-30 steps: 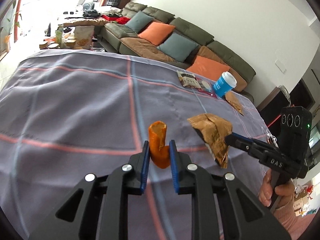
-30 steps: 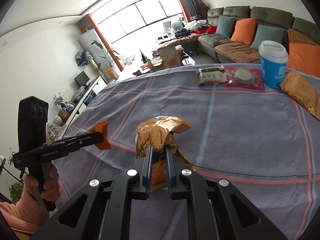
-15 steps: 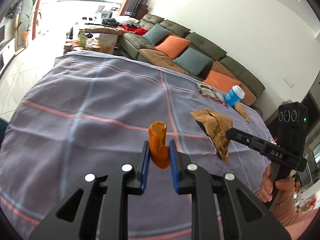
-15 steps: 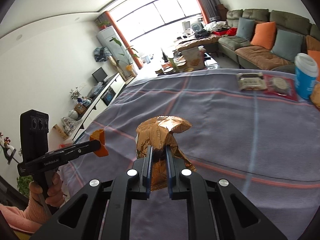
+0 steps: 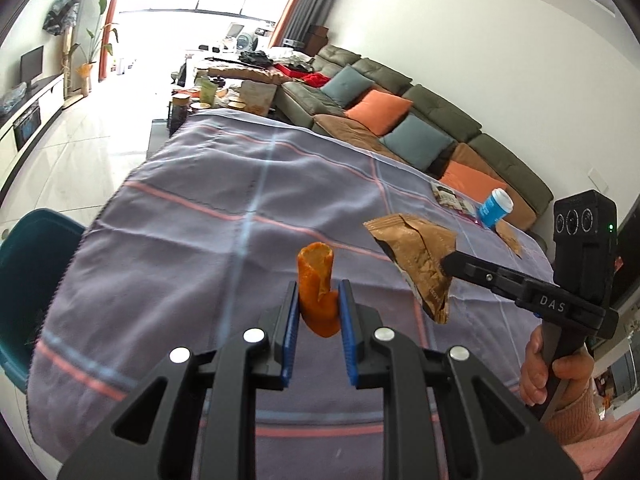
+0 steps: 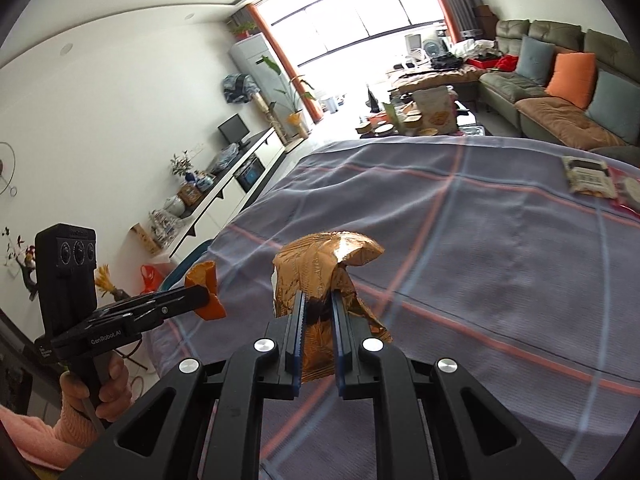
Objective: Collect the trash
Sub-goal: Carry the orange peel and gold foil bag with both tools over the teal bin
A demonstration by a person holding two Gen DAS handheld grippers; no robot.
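Observation:
My left gripper [image 5: 318, 289] is shut on an orange peel [image 5: 317, 286] and holds it above the purple checked tablecloth [image 5: 192, 248]. My right gripper [image 6: 317, 300] is shut on a crumpled brown snack wrapper [image 6: 320, 272], also held above the cloth. The right gripper and its wrapper [image 5: 416, 254] show in the left wrist view, to the right of the peel. The left gripper with the peel [image 6: 206, 290] shows in the right wrist view at lower left. A dark teal bin [image 5: 28, 276] stands beside the table's left edge.
At the table's far right lie a blue paper cup [image 5: 495, 208], a flat brown wrapper [image 5: 509, 238] and snack packets [image 6: 588, 176]. A long sofa with cushions [image 5: 400, 120] runs behind the table. A low cabinet [image 6: 224, 196] lines the left wall.
Both grippers have swung left along the table with their loads still held. The teal bin has come into the left wrist view; the cup and packets have slid to the right.

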